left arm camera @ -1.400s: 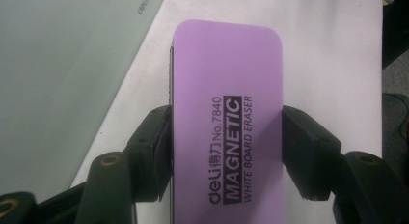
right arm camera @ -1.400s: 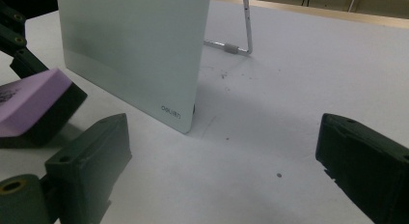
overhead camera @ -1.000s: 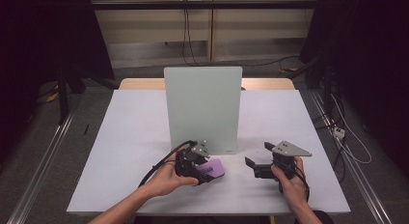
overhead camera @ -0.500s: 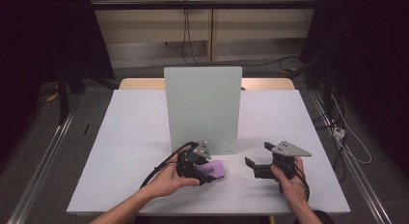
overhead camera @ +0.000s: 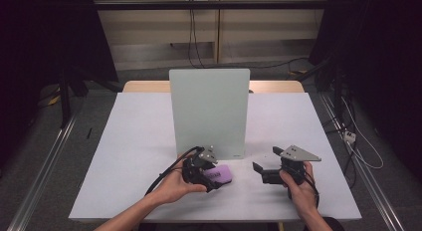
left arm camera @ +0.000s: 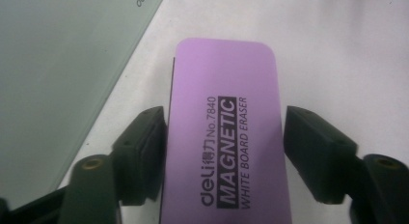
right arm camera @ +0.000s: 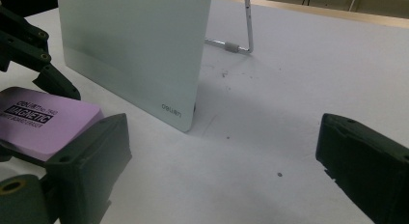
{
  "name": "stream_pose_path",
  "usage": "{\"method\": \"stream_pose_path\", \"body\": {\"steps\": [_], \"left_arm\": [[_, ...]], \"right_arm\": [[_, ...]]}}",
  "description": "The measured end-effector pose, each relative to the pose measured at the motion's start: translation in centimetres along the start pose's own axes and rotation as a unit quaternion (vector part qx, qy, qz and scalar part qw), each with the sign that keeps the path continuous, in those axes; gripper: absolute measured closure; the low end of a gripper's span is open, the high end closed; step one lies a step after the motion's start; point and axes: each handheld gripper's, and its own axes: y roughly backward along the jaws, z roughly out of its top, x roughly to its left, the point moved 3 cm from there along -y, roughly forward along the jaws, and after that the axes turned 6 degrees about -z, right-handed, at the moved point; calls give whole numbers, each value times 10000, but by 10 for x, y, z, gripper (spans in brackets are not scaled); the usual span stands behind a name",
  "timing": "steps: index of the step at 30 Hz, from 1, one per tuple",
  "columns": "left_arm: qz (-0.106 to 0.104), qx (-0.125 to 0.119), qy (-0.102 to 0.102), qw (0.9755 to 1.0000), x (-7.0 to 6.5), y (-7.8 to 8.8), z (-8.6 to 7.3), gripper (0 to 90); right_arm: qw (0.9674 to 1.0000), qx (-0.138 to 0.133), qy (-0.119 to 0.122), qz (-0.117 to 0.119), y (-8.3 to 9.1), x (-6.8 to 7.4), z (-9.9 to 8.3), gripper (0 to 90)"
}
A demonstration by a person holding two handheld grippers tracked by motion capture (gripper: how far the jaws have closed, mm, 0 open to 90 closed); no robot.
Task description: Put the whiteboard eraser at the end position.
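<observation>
A purple magnetic whiteboard eraser [overhead camera: 224, 173] lies flat on the white table [overhead camera: 134, 136], just in front of an upright pale green glass board [overhead camera: 209, 111]. My left gripper [overhead camera: 213, 177] straddles the eraser. In the left gripper view its two black jaws press the long sides of the eraser [left arm camera: 226, 137], label up. The board [left arm camera: 58, 64] stands to its left there. My right gripper [overhead camera: 266, 160] rests to the right of the eraser, jaws wide open with only bare table between them. The right gripper view takes in the eraser [right arm camera: 43, 122] and the board [right arm camera: 135, 45].
The board leans on a thin metal stand [right arm camera: 248, 26] behind it. Its lower right corner sits close to both grippers. A wooden edge [overhead camera: 149, 85] runs along the table's far side, with rails and cables on the floor around.
The left hand and gripper have settled slightly lower over the eraser. The eraser and the right gripper have stayed in place.
</observation>
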Motion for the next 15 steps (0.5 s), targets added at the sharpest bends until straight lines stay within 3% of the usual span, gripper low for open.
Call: {"method": "stream_pose_path", "body": {"steps": [1, 5, 15], "left_arm": [[100, 76, -39, 9999, -1, 1, 0, 297], [34, 25, -73, 10000, -3, 2, 1, 254], [209, -265, 69, 9994, -2, 11, 3, 76]], "right_arm": [[10000, 0, -1, 2, 0, 0, 0, 51], [10000, 1, 0, 9, 0, 0, 0, 51], [10000, -22, -2, 11, 0, 0, 0, 51]]}}
